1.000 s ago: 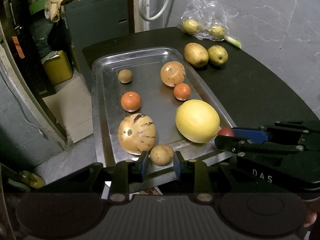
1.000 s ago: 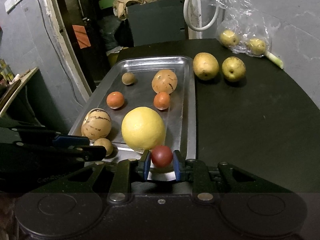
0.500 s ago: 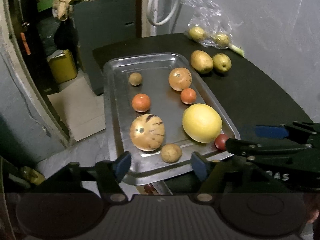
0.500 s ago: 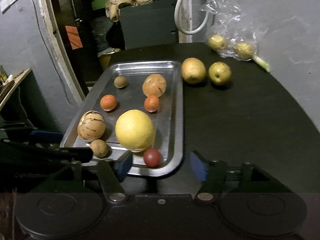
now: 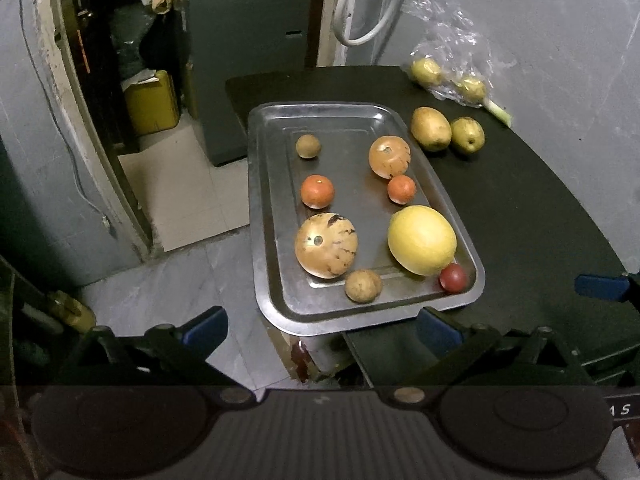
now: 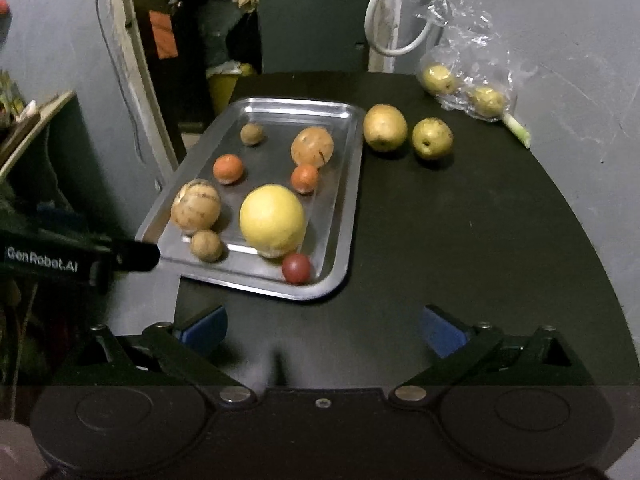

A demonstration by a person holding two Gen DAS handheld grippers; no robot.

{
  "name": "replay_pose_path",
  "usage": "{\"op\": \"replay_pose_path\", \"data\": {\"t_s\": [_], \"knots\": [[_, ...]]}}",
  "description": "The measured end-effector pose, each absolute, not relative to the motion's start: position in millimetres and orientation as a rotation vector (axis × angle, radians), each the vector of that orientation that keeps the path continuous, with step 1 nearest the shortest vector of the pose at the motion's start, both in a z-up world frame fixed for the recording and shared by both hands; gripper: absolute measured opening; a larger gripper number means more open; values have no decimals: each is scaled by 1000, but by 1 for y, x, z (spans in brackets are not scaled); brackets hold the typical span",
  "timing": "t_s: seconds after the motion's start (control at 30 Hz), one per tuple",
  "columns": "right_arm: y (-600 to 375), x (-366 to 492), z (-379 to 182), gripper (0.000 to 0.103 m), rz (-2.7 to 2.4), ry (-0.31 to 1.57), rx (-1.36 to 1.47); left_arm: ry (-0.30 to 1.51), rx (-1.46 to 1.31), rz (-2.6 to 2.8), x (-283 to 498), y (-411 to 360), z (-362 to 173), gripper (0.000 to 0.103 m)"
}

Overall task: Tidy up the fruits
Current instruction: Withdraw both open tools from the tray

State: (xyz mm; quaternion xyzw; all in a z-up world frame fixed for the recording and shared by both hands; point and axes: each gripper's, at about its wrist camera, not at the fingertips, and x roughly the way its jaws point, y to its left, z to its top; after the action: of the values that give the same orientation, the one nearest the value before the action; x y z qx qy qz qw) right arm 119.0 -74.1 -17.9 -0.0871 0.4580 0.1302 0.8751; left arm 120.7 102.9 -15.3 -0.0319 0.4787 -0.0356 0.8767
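Observation:
A steel tray (image 5: 264, 216) (image 6: 344, 208) lies on the black table and holds several fruits. A big yellow fruit (image 5: 421, 239) (image 6: 272, 220) has a small dark red fruit (image 5: 453, 277) (image 6: 296, 267) against its near side. A small brown fruit (image 5: 363, 285) (image 6: 206, 245) rests beside a striped tan melon (image 5: 325, 245) (image 6: 195, 209). My left gripper (image 5: 322, 330) hangs open before the tray's near edge, holding nothing. My right gripper (image 6: 322, 330) is open above the bare table, short of the tray. Two yellow-green fruits (image 6: 385, 127) (image 6: 432, 138) lie on the table right of the tray.
A clear plastic bag (image 6: 466, 84) with two small yellow fruits lies at the table's far right by the grey wall. Two orange fruits (image 5: 317, 191) (image 5: 401, 189) and another striped fruit (image 5: 389, 157) sit mid-tray. The tray's left side overhangs the table above the floor (image 5: 192, 184).
Both grippers opened and drew back from the tray. The right one let go of the dark red fruit, the left one of the small brown fruit; both fruits now rest in the tray.

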Motion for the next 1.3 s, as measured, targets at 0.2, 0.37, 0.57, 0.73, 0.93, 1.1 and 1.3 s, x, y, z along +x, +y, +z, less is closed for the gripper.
{"op": "replay_pose_path", "data": {"t_s": [0.2,0.37,0.57,0.73,0.93,1.1,1.3], "knots": [[-84,116,-22,102,217,1058,-214,1056,-37,-92,118,93,-17,102],[-102,111,-25,102,149,1107,-192,1103,-13,-108,119,81,-23,102],[-122,108,-22,102,67,1104,-148,1108,15,-132,120,71,-21,102],[-135,109,-18,102,16,1078,-133,1082,38,-142,128,65,-15,102],[-150,114,-7,102,-26,1009,-136,1053,39,-159,142,53,-7,102],[-162,121,10,102,-32,933,-155,1018,43,-168,158,39,1,102],[-178,140,36,102,-14,858,-166,980,25,-174,176,25,12,103]]}}
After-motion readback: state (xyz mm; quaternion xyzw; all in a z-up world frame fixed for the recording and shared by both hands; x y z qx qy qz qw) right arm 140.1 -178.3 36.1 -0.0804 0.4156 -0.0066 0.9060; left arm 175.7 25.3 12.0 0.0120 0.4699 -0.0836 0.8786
